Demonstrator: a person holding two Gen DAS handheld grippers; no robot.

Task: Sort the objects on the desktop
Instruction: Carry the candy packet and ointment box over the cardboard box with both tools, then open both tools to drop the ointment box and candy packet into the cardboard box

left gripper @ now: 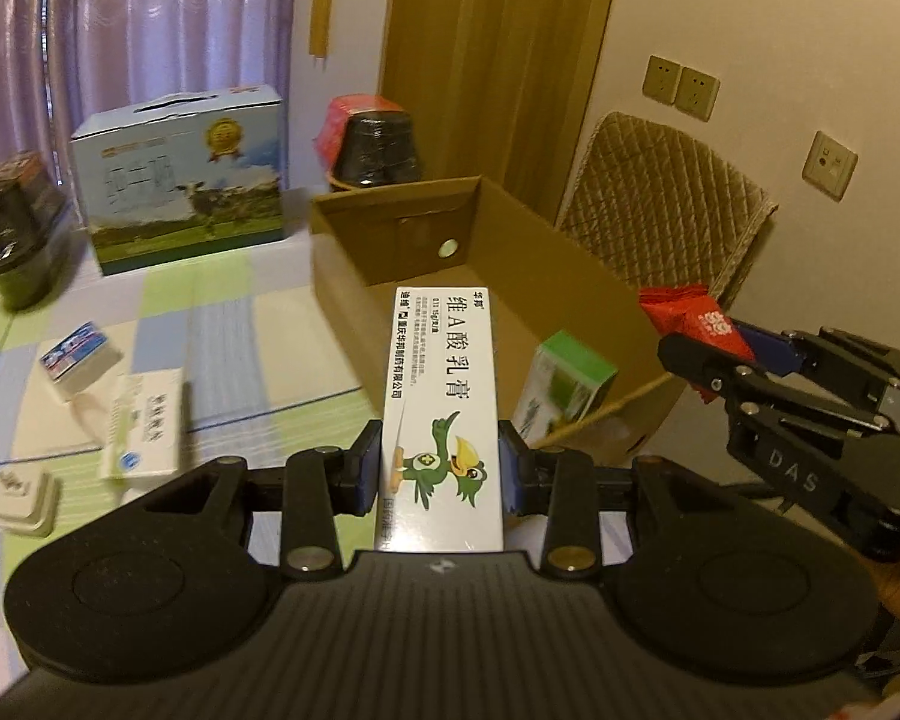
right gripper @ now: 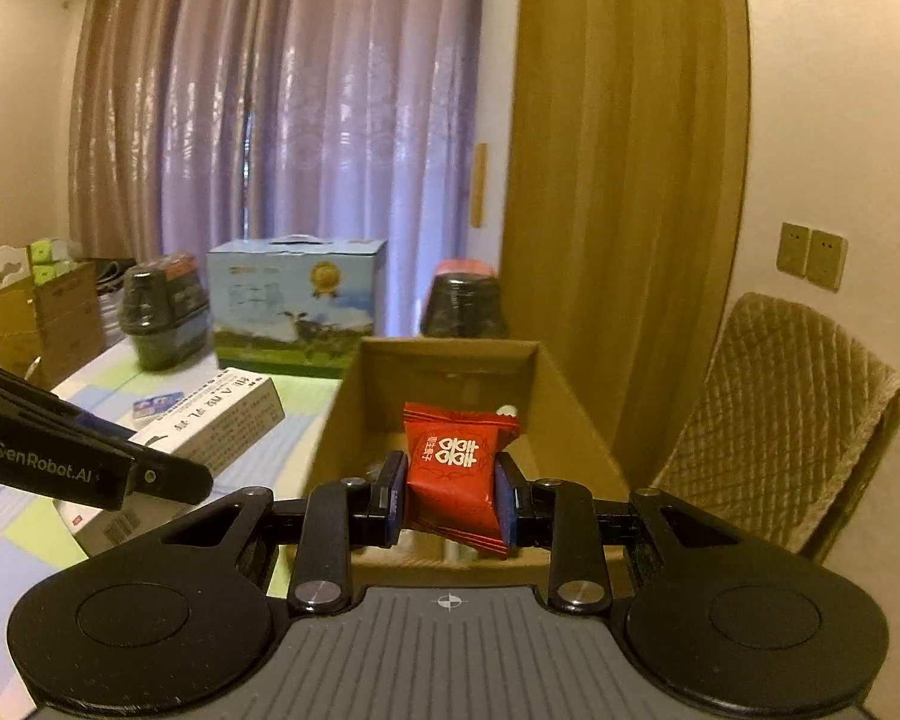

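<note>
My left gripper (left gripper: 440, 468) is shut on a long white ointment box (left gripper: 442, 396) printed with a green cartoon bird; the box's far end reaches over the near wall of an open cardboard box (left gripper: 390, 213). Inside that cardboard box lies a small green and white carton (left gripper: 564, 384). My right gripper (right gripper: 450, 495) is shut on a red candy packet (right gripper: 457, 468) and hovers over the near end of the same cardboard box (right gripper: 444, 360). In the left wrist view the right gripper (left gripper: 696, 354) shows at the right with the red packet (left gripper: 690, 312). The ointment box (right gripper: 210, 426) also appears at the left in the right wrist view.
On the checked tablecloth (left gripper: 222, 312) lie a white and green carton (left gripper: 144, 426), a small blue and white pack (left gripper: 75, 357) and a pale flat item (left gripper: 24, 501). A blue gift carton (left gripper: 180, 174) and dark wrapped containers (left gripper: 15, 228) stand at the back. A quilted chair (left gripper: 660, 210) is right of the box.
</note>
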